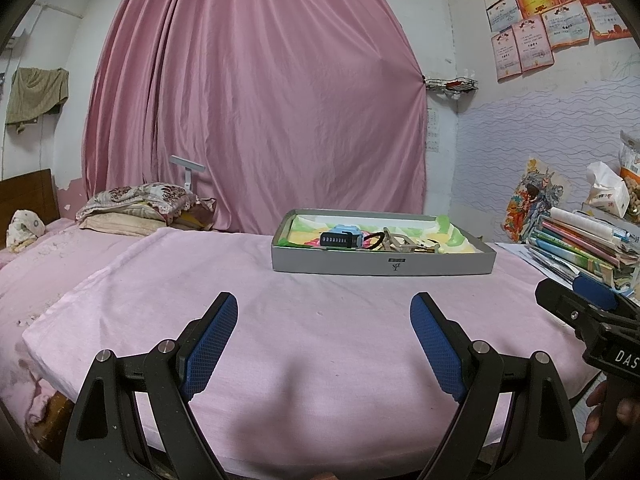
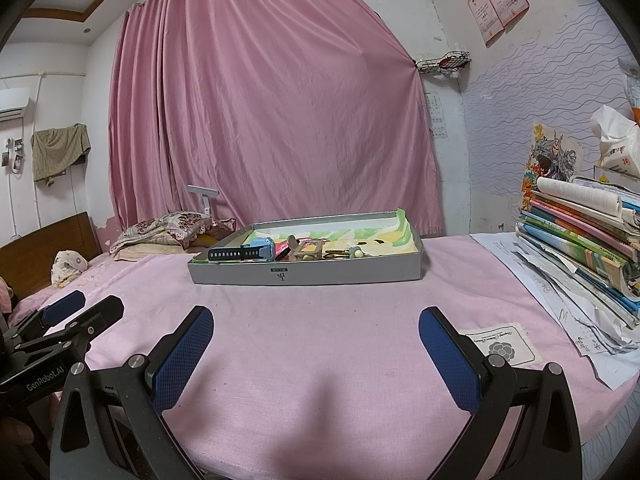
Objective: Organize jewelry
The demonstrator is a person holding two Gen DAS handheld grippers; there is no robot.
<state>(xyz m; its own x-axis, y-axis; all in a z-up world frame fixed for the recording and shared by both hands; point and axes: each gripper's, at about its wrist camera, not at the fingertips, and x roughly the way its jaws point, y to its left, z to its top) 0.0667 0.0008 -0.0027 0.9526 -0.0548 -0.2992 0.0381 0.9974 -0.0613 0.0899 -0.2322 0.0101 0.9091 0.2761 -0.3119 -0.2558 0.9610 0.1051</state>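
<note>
Both wide apart and empty, left hand-held gripper point(image 1: 324, 354) and right hand-held gripper point(image 2: 316, 360), parked low, probably lining up on tray point(image 2: 304, 274) mid-frame holding watch point(image 2: 256, 251).

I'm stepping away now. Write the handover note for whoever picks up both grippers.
Left hand-held gripper: open, empty, held low over the pink cloth, short of the tray.
Right hand-held gripper: open, empty, same height, alongside.
Grey tray sits ahead at the far side of the cloth. Inside: blue watch, black band, tan clip and small pieces, all bunched together.
Done: nothing visibly sorted.
Left: all of the sorting.
A small card lies on the cloth by the right gripper.
</note>
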